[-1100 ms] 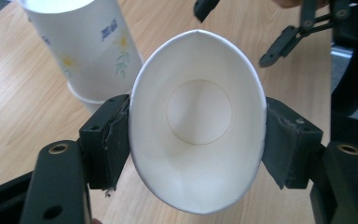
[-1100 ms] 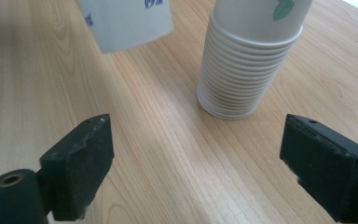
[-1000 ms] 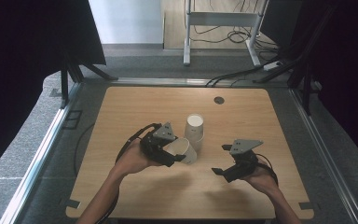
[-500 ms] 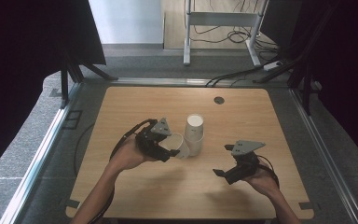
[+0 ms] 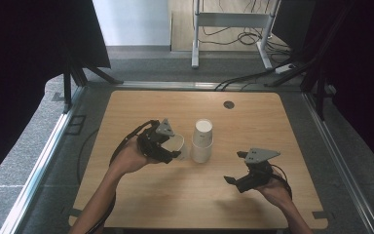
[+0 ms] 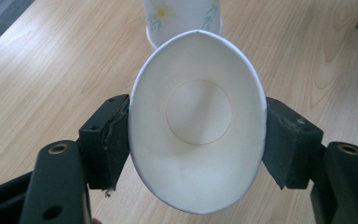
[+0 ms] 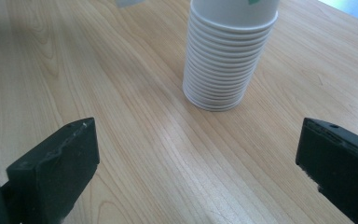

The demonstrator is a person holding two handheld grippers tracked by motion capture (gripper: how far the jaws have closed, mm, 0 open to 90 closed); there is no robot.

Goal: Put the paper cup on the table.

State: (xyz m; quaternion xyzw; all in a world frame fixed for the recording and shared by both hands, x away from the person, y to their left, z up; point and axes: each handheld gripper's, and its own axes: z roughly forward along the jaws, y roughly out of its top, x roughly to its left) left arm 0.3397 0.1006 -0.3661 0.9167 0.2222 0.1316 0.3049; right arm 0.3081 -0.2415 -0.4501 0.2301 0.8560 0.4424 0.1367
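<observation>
At the left of the wooden surface (image 5: 126, 204), the left tongs (image 5: 168, 146) are clenched on a single paper cup (image 6: 198, 135), its rim squashed oval by the grip, its open mouth facing the camera. It looks light, thin and easily crushed, so a gentle hold on the wall below the rim should suit it. Just right stands the upside-down cup stack (image 5: 202, 141), with a floral print but no readable writing. Farther right and nearer, the right tongs (image 5: 246, 181) are released, empty.

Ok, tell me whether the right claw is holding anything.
No, the right claw is wide open over bare table, short of the cup stack.
</observation>
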